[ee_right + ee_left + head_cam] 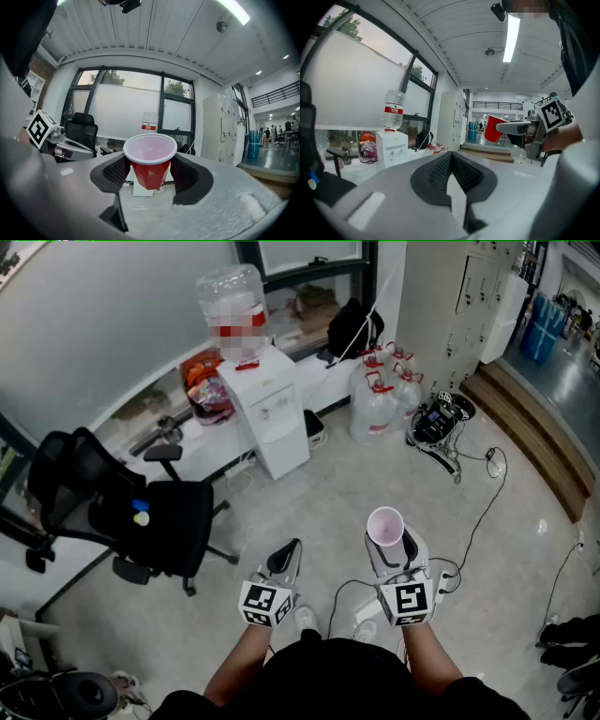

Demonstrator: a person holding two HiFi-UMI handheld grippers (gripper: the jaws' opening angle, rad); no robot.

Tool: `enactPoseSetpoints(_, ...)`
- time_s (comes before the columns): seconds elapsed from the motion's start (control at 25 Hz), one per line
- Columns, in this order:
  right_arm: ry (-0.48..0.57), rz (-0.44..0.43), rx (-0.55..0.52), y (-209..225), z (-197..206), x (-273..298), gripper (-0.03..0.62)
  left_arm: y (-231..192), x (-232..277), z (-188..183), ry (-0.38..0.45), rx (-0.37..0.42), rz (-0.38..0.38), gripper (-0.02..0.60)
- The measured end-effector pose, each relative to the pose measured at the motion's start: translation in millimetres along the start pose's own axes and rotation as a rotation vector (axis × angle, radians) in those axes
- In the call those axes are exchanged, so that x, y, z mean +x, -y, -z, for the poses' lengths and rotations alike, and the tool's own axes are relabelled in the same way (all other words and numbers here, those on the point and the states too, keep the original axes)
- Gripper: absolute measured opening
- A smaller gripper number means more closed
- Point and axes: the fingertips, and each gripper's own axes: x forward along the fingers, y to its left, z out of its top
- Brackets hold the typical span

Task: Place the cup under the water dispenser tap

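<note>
A red plastic cup with a white inside stands upright between the pads of my right gripper, which is shut on it. In the right gripper view the cup fills the gap of the right gripper and hides most of the white water dispenser behind it. The dispenser, with a clear bottle on top, stands far ahead against the window wall. My left gripper is held beside the right one, shut and empty. The left gripper view shows the left gripper, the dispenser and the cup.
A black office chair stands at the left, near the dispenser. Several spare water jugs and a black device sit on the floor to the dispenser's right. Cables trail across the floor. A wooden step runs along the right.
</note>
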Motion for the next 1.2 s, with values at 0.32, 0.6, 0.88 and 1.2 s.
enactPoseSetpoints(0.32, -0.009, 0.009, 0.001, 0, 7, 11, 0.265, -10, 6, 1, 0.001, 0.003, 0.005, 0.017)
enactPoseSetpoints(0.6, -0.012, 0.026, 0.008, -12, 6, 36, 0.276, -39, 5, 4, -0.004, 0.005, 0.023, 0.015)
enactPoseSetpoints(0.88, -0.004, 0.056, -0.009, -24, -1, 73, 0.277, -88, 10, 1, -0.001, 0.021, 0.031, 0.015)
enactPoseSetpoints(1.2, -0.007, 0.045, -0.001, 4, 5, 127, 0.278, -112, 55, 3, -0.031, 0.018, 0.023, 0.015)
